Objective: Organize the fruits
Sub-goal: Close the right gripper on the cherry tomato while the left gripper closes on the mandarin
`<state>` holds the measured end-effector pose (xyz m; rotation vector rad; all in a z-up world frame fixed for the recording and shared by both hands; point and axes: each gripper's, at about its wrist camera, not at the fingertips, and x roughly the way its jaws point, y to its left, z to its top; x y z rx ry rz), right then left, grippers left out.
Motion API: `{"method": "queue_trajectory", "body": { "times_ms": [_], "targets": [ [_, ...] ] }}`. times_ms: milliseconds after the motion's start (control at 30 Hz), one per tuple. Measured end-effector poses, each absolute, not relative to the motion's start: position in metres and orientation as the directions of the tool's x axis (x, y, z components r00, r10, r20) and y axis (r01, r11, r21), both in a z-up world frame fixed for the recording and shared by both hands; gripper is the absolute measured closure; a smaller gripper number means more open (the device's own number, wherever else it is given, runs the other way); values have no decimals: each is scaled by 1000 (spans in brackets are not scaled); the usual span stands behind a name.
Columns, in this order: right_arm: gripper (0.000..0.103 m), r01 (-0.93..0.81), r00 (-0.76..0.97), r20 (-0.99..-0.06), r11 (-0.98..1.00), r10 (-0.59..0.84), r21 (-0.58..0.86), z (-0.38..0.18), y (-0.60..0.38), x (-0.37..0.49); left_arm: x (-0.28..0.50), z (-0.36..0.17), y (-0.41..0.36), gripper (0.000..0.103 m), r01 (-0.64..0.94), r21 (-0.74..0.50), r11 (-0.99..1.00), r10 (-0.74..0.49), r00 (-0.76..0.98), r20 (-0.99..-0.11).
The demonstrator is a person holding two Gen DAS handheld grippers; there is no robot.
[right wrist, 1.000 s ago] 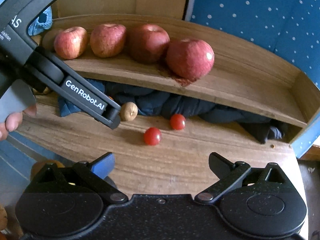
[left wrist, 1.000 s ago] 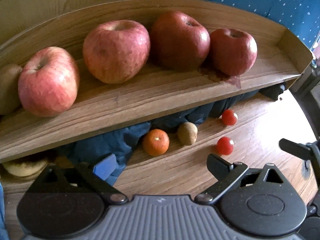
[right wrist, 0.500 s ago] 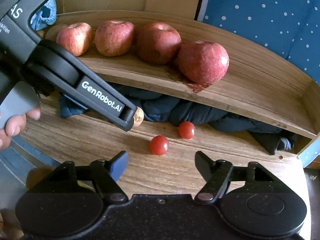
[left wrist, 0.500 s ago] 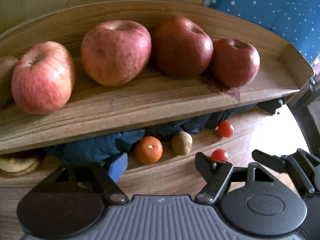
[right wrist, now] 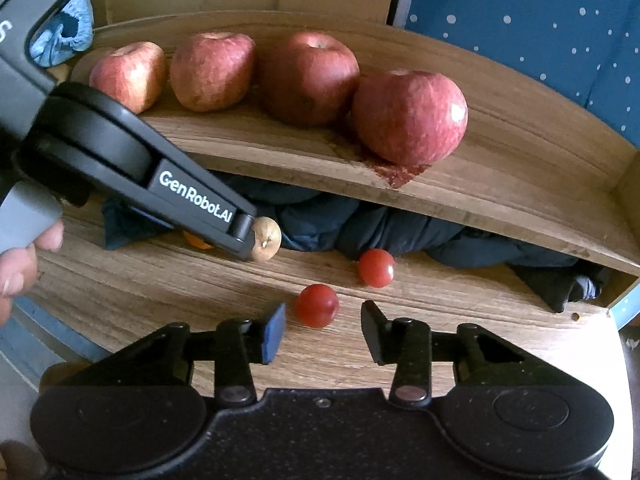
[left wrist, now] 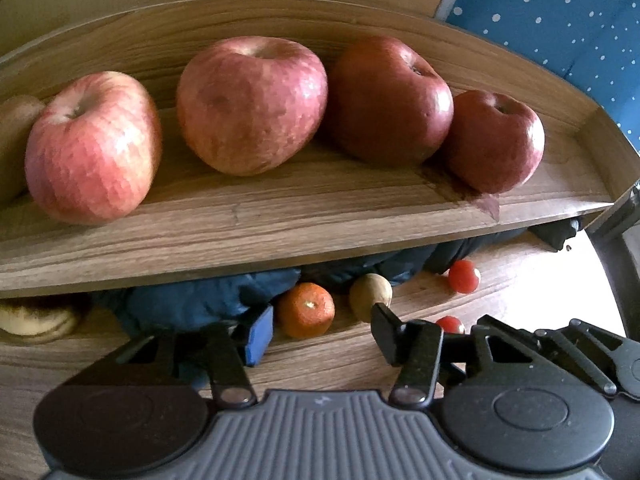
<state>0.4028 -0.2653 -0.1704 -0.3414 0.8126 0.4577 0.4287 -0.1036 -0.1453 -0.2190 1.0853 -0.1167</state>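
- Left wrist view: the left gripper (left wrist: 322, 330) has its fingers parted and empty, low over the lower wooden board (left wrist: 340, 360), with the mandarin (left wrist: 306, 310) lying just ahead between them.
- A small brownish fruit (left wrist: 370, 296), perhaps a kiwi, lies just right of the mandarin, against the dark blue cloth (left wrist: 208, 300) bunched under the shelf.
- Four apples (left wrist: 250, 104) sit in a row on the upper shelf (left wrist: 280, 220).
- Two cherry tomatoes lie on the board at right; the far tomato (left wrist: 463, 276) is in full view.
- Right wrist view: the right gripper (right wrist: 322, 328) is spread and holding nothing, its fingertips on either side of the near tomato (right wrist: 318, 305) without touching it.
- The other tomato (right wrist: 376, 267) lies just beyond, near the cloth.
- The left gripper's body crosses from the left, its tip at the brownish fruit; a hand (right wrist: 20, 264) grips its handle.
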Motion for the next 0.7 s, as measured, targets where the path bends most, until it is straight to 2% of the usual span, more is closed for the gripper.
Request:
{"method": "queue_trajectory", "body": {
  "times_ms": [167,500,600,700],
  "targets": [
    [63,-508,593,-761,856,264,-99,-171,-263,406,426,-143,-98,52,-29,-237,971,-198,458,-867],
    [65,-501,562,-774,865,292,-38,-170,-261,414,429,-143,-93,52,-42,-238,970,-193,461,-866],
    [72,-493,559,-776,869,291,-29,-169,-263,416,427,-141,-93,54,-36,-237,971,-193,464,-864],
    [78,-491,556,-778,871,290,-26,-168,-263,418,426,-140,-95,62,-35,-225,974,-183,467,-865]
  ]
}}
